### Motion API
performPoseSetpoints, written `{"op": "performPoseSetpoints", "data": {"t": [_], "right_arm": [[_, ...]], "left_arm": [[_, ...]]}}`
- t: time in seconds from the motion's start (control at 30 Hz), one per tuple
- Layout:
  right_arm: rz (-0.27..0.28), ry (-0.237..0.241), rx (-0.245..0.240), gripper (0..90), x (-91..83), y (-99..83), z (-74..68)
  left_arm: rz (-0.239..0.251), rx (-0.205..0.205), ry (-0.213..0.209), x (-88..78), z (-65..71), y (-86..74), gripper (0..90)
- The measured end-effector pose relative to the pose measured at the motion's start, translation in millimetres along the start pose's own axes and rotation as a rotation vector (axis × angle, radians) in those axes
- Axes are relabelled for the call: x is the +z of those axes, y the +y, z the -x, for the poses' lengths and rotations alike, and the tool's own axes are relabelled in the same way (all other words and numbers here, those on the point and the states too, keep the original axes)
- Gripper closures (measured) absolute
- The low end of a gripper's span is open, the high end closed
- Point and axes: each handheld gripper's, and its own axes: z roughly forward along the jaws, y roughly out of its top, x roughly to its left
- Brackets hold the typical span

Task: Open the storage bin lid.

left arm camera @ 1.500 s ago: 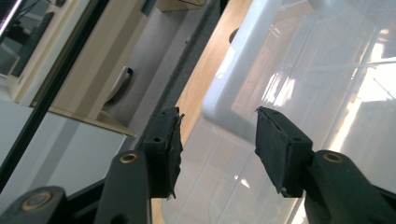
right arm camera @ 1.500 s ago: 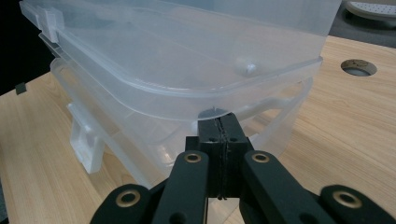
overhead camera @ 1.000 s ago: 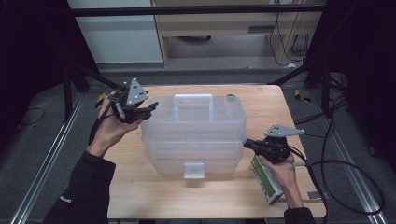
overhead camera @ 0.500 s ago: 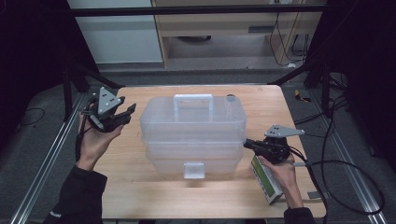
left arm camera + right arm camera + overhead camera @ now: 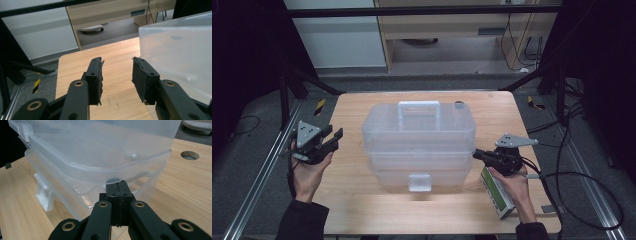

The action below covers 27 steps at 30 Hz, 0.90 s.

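The left gripper (image 5: 332, 139) has dropped away left of the clear plastic box (image 5: 419, 135), jaws narrowing on nothing, while the right gripper (image 5: 476, 153) stays clenched empty at the box's right edge.

From my seat the high view is dim at its sides, where the room falls to near black, while overhead light keeps the counter (image 5: 362, 210) evenly bright. The clear box (image 5: 419, 135) throws a soft shadow toward its near side. In the left gripper view the black fingers (image 5: 96, 77) stay sharp, and the box wall just right of them is a pale haze. In the right gripper view, glare streaks the plastic just above the fingers (image 5: 117, 191).
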Motion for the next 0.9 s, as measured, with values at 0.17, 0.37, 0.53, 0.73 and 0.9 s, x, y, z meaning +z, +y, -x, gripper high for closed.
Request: {"op": "performPoseSetpoints", "data": {"t": [0.17, 0.37, 0.53, 0.73, 0.9], "right_arm": [[-0.001, 0.000, -0.001, 90.0, -0.1, -0.1, 0.0], [-0.004, -0.001, -0.001, 90.0, -0.3, -0.3, -0.5], [-0.006, -0.004, -0.007, 90.0, 0.0, -0.7, -0.7], [-0.007, -0.004, -0.008, 90.0, 0.2, -0.8, -1.0], [-0.009, -0.002, -0.008, 90.0, 1.0, -1.1, -1.6]], "left_arm": [[-0.020, -0.015, -0.032, -1.0, 2.8, -17.9, 61.4], [-0.032, -0.017, -0.054, -1.4, 8.3, -29.2, 66.5], [-0.060, 0.007, -0.104, -1.7, 12.9, -40.2, 72.1], [-0.084, 0.003, -0.175, -0.7, 17.9, -49.0, 81.7], [-0.102, -0.003, -0.293, 6.2, 28.2, -51.8, 84.8]]}}
